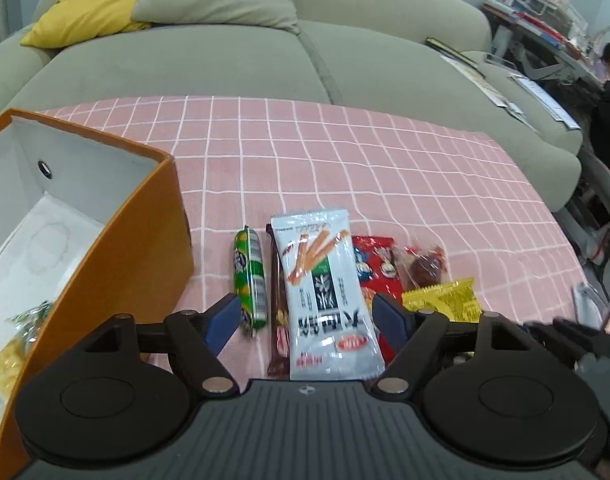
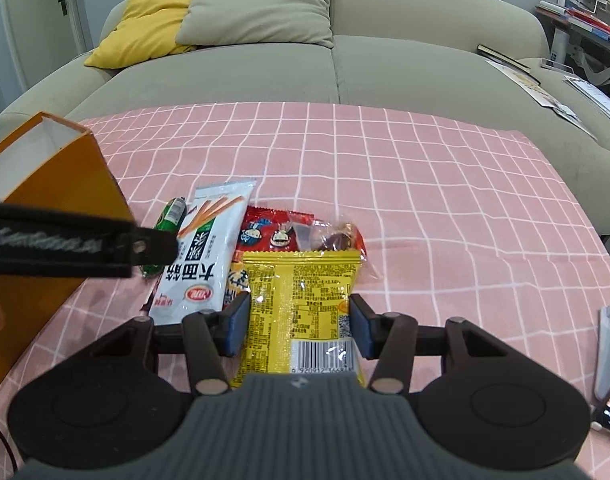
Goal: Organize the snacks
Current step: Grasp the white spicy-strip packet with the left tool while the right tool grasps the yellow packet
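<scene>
One orange box stands left on the pink counter. Beside it lie one green sausage, one white packet between the spread left claw, one red packet, and one yellow packet between the spread right claw.
</scene>
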`<state>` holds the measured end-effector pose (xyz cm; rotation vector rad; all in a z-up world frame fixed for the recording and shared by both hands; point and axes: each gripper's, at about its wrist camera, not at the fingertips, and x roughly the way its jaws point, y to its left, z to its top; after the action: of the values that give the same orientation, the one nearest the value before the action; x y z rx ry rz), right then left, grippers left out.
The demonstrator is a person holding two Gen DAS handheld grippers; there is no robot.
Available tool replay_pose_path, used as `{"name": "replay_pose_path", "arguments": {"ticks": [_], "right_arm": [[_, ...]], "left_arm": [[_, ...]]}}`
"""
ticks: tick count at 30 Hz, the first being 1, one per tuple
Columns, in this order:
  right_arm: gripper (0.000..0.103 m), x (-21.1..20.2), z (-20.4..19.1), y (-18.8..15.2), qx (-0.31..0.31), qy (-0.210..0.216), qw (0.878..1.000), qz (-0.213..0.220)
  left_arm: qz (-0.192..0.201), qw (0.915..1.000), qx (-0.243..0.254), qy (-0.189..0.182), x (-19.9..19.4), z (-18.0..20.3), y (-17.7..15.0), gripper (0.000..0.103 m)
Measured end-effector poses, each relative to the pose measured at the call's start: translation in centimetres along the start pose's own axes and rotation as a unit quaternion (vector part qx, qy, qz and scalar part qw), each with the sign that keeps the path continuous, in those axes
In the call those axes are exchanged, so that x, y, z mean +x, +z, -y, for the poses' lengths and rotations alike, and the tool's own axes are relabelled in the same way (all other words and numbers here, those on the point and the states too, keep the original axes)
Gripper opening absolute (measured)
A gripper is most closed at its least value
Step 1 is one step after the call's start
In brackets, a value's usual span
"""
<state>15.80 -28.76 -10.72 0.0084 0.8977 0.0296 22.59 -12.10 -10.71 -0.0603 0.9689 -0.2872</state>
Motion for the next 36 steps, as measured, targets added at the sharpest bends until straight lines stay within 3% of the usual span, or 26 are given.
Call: {"name": "replay_pose_path", "arguments": {"ticks": [5, 11, 14, 15, 17, 22, 28, 29, 32, 33, 36], "right_arm": [[0.050, 0.6, -0.3, 0.0, -0.004, 0.005, 1.000, -0.006], [0.050, 1.3, -0.4, 0.1, -0.006, 0.005, 1.000, -0.015], [0.050, 1.4, -0.4, 0.0, -0.008, 0.006, 1.000, -0.017], [0.050, 1.5, -0.5, 0.0, -0.008, 0.006, 1.000, -0.017], [0.050, 1.5, -0.6, 0.0, -0.008, 0.007, 1.000, -0.018], [0.050, 1.3, -0.8, 0.1, -0.012, 0.012, 1.000, -0.015], [0.050, 1.2, -0.6, -0.3, -0.012, 0.020, 1.000, -0.014], [0.050, 1.2, -0.4, -0.4, -0.010, 0.021, 1.000, -0.013], [0.050, 1.2, -0.1, -0.3, -0.006, 0.017, 1.000, -0.010], [0.050, 1.2, 0.0, -0.3, -0.004, 0.017, 1.000, -0.010], [0.050, 1.2, 0.1, -0.1, -0.003, 0.017, 1.000, -0.006]], "left_arm": [[-0.021, 0.9994, -0.015, 0.023, 2.4, -0.4, 0.2, 0.088], [-0.032, 0.9990, -0.031, 0.010, 3.4, -1.1, -0.4, 0.084], [-0.026, 0.9993, -0.027, -0.001, 3.1, -1.4, -0.3, 0.061], [-0.024, 0.9995, -0.021, 0.000, 3.0, -1.3, -0.2, 0.044], [-0.027, 0.9994, -0.015, -0.013, 2.9, -1.2, 0.0, 0.019], [-0.034, 0.9994, -0.006, -0.008, 2.7, -1.0, 0.2, 0.001], [-0.053, 0.9985, -0.006, -0.010, 2.2, -2.1, -0.5, 0.005], [-0.050, 0.9986, -0.008, -0.014, 2.0, -2.3, -0.6, 0.014], [-0.031, 0.9992, -0.009, -0.023, 1.4, -2.2, -0.4, 0.060], [-0.027, 0.9992, -0.010, -0.027, 1.3, -2.1, -0.3, 0.068], [-0.027, 0.9990, -0.006, -0.036, 1.7, -1.1, 0.2, 0.074]]}}
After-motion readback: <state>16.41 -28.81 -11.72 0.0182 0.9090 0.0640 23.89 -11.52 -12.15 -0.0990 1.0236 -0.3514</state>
